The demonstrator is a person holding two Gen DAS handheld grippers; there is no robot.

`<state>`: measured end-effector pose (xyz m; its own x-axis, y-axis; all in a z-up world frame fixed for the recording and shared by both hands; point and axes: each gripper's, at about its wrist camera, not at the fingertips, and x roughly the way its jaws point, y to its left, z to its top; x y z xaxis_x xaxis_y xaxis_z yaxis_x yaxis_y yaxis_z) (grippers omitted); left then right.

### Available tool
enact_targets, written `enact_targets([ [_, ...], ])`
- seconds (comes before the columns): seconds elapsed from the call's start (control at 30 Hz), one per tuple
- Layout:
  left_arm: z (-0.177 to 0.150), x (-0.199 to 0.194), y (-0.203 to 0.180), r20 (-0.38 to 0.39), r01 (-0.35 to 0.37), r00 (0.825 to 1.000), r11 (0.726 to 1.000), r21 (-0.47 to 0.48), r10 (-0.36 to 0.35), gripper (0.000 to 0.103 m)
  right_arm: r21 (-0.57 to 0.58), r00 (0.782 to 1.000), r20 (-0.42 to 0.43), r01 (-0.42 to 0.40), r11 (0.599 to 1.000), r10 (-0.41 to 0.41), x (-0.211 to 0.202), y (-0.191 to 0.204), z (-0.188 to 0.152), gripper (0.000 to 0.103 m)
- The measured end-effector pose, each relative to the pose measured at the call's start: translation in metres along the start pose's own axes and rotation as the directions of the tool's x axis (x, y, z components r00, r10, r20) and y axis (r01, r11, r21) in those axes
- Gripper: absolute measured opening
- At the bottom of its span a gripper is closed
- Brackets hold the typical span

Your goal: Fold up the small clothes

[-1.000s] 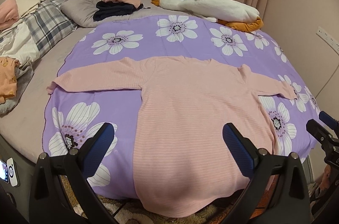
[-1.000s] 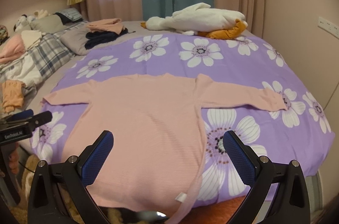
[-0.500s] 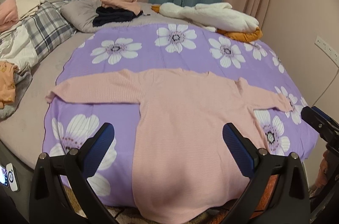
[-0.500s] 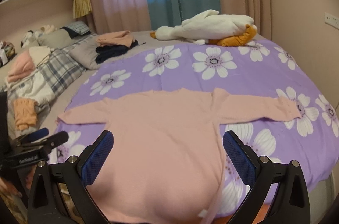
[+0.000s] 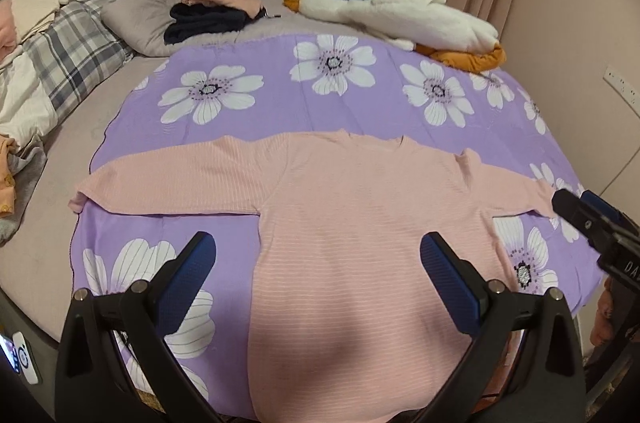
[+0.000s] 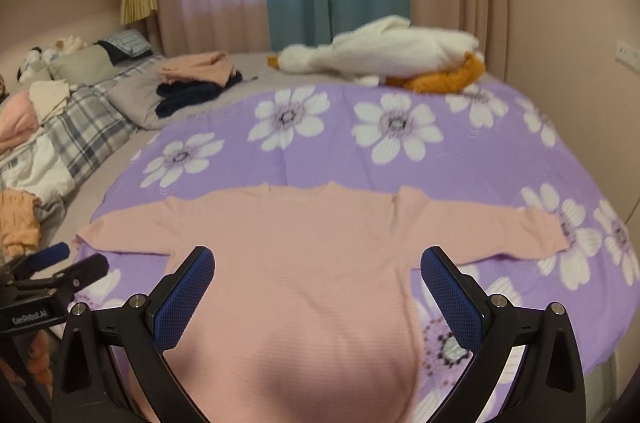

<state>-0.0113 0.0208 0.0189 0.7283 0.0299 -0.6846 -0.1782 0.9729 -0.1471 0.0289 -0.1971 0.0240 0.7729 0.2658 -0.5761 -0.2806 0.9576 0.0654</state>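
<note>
Pink knit top (image 5: 352,223) lay flat on purple floral sheet (image 5: 280,79), sleeves spread, hem over bed edge. L gripper (image 5: 318,263) & R gripper (image 6: 318,275) hovered above, jaws apart, empty. Fabric judged light, limp; best pinched at sleeve cuffs or hem corners.

left gripper (image 5: 318,255): jaws wide, empty | right gripper (image 6: 318,269): same, apparently raised

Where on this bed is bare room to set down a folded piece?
Free: purple floral sheet between the pink top and the plush goose; also the grey strip at left. Crowded: plaid bedding, clothes pile.
</note>
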Motion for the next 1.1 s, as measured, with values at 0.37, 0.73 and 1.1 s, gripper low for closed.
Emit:
enact_targets([
  [0.37,0.009,0.018,0.007,-0.009,0.058,0.998,0.998,-0.015,-0.058,0.102,0.050,0.999,-0.053,0.010,0.999,-0.007,0.020,-0.003,0.011,0.102],
  [0.73,0.012,0.027,0.005,-0.022,0.081,0.996,0.996,-0.030,-0.082,0.102,0.081,0.997,-0.077,0.024,0.996,-0.018,0.032,-0.010,0.018,0.102],
  [1.1,0.012,0.030,0.002,-0.022,0.072,0.997,0.997,-0.022,-0.073,0.102,0.110,0.996,-0.092,0.022,0.994,-0.012,0.039,-0.021,0.016,0.102],
])
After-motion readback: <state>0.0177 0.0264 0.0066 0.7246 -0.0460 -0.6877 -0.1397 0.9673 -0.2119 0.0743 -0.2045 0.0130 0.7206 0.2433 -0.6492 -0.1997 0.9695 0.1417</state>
